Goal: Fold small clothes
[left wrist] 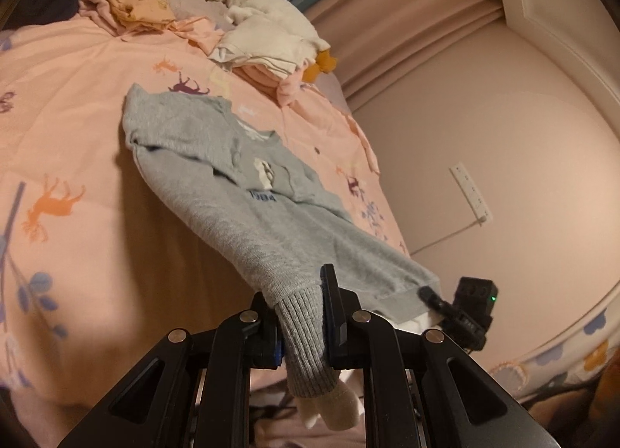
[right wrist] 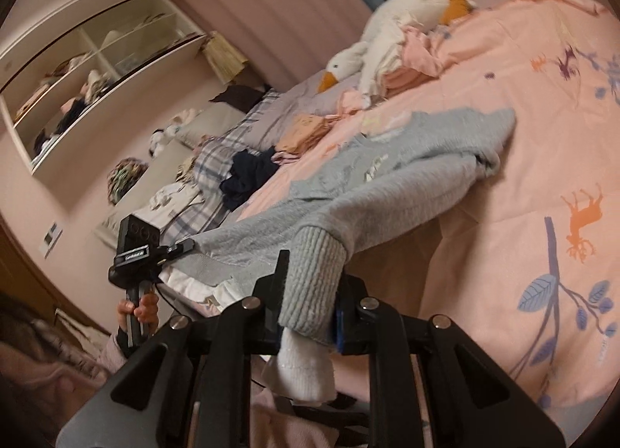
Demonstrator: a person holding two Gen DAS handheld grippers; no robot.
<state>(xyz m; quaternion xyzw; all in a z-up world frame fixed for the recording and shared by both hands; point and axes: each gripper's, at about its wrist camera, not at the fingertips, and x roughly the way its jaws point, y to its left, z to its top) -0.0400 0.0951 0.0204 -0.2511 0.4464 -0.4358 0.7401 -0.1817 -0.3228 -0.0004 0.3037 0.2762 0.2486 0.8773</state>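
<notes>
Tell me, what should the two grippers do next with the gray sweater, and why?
Probably carry both cuffs forward over the sweater's body. The left gripper and right gripper are each shut on a ribbed cuff, and the gray sweater hangs stretched between them and the pink bedspread, its far end resting there, so laying the sleeves across would start the fold.

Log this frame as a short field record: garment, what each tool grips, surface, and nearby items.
garment: grey sweatshirt, partly lifted off the bed, its far end resting on the cover
left tool: shut on a ribbed grey cuff
right tool: shut on the other ribbed cuff
surface: pink bedcover with animal prints
nearby: plush goose, folded orange clothes, dark garment
fold status: not yet folded
</notes>
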